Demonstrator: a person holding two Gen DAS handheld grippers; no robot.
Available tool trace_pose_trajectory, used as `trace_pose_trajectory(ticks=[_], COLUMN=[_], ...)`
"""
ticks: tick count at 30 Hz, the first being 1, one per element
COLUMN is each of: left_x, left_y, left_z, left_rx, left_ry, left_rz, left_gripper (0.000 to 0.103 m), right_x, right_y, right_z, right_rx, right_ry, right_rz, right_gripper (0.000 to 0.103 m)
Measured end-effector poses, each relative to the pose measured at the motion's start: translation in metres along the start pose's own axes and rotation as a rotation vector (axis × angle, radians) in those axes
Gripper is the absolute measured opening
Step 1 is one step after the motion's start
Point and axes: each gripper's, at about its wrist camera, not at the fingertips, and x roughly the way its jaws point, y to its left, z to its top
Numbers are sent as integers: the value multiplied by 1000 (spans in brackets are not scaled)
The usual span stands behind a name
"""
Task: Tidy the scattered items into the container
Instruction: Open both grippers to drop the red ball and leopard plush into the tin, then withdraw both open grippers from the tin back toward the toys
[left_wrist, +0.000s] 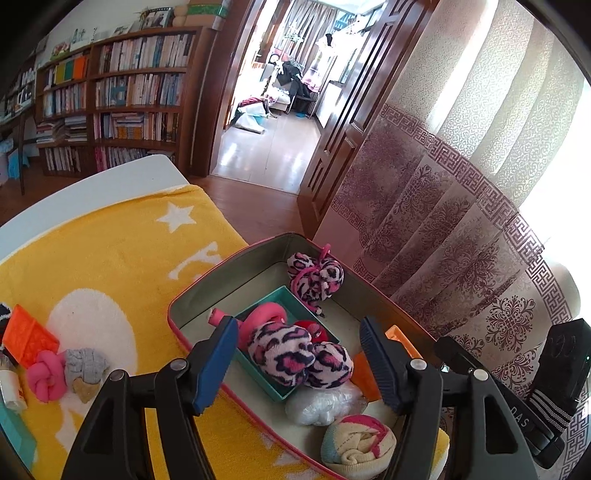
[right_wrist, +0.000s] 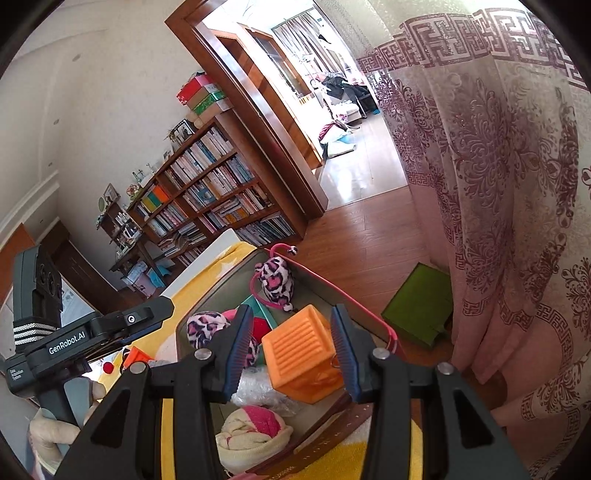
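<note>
Two grippers hang over the open tin container (left_wrist: 192, 291) that sits on a yellow towel (left_wrist: 122, 240) spread across the tabletop. The left gripper (left_wrist: 299, 365) has its blue pads well apart with nothing pressed between them; directly below and between them lies a leopard-print plush (left_wrist: 295, 354), resting in a small teal box (left_wrist: 269, 384) inside the container. A second leopard plush (left_wrist: 314, 277) lies at the far end of the container, beyond the gripper's tips. Nearer the camera than the tips are a clear plastic bundle (left_wrist: 321, 402) and a rolled pink-and-cream sock (left_wrist: 358, 439). Off to the left of this gripper, still on the towel outside the container, lie a pink knot (left_wrist: 46, 373), a grey knitted piece (left_wrist: 86, 363) and a flat orange block (left_wrist: 27, 341). The right gripper (right_wrist: 291, 350) is clamped on an orange ribbed cube (right_wrist: 299, 350), both pads pressing its sides, and holds it over the near right part of the container. To the right of that gripper, on the wooden floor by the curtain (right_wrist: 498, 184), lies a green bag (right_wrist: 421, 306).
</note>
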Motion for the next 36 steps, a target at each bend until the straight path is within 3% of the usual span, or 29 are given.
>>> trace_pose_trajectory(ticks=[18, 21, 25, 36], left_x=[-51, -61, -79, -136], left_y=[67, 84, 106, 182], left_z=[-31, -38, -46, -82], left_rx=[-111, -149, -186, -332], left_ry=[-63, -78, -96, -149], left_rz=[89, 97, 117, 192], left_gripper=[70, 78, 78, 78], right_x=[8, 12, 17, 37], right_y=[53, 66, 85, 142], right_z=[-20, -25, -36, -66], right_rx=[-97, -120, -139, -228], right_ry=[47, 64, 86, 163], right_rz=[74, 93, 123, 209], right_gripper=[48, 48, 61, 72])
